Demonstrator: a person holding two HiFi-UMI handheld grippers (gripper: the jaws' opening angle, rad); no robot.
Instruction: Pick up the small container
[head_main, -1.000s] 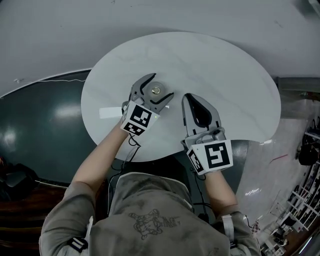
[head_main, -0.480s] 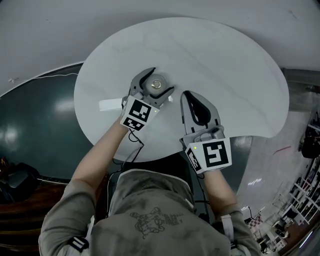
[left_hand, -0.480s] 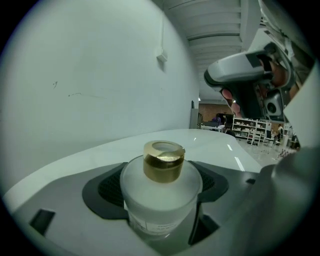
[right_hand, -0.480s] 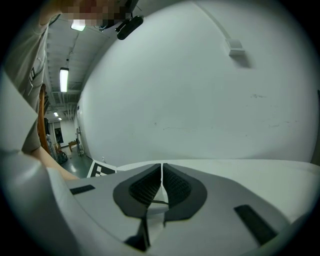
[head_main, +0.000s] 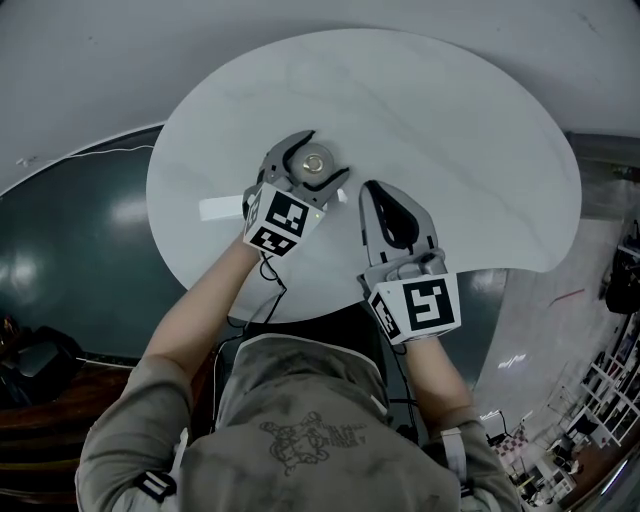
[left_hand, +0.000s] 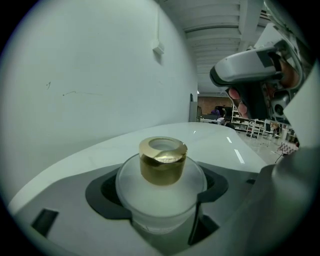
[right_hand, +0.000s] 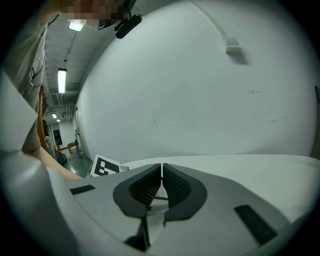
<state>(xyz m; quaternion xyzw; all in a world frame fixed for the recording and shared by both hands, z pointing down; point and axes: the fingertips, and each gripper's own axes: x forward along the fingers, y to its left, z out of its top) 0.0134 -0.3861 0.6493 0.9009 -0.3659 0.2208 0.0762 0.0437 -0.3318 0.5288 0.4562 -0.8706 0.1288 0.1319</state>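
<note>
Small container is only partly in sight. In the left gripper view its frosted white body and gold collar stand clear. Its base drops behind the gripper's grey frame, so I cannot tell whether it rests on the surface or hangs just off it.

The left gripper has its fingers clamped on the container. One dark pad lies against each side of the frosted body, and the gold collar stands above the pads.

In the head view the container is a small gold ring inside a pale rim, lying between the curved fingers. It is over the round white surface, left of the surface's middle and on its half nearer the person. The fingers hide the sides of the body there.

A white paper strip lies on the surface toward its left edge. One end is cut off where it meets the left gripper's marker cube.

The right gripper hangs over the surface near its front edge. Its fingers are pressed together with only a thin slit between them, holding nothing. Its own view misses the container altogether and catches only a corner of the marker cube beyond the fingers.
</note>
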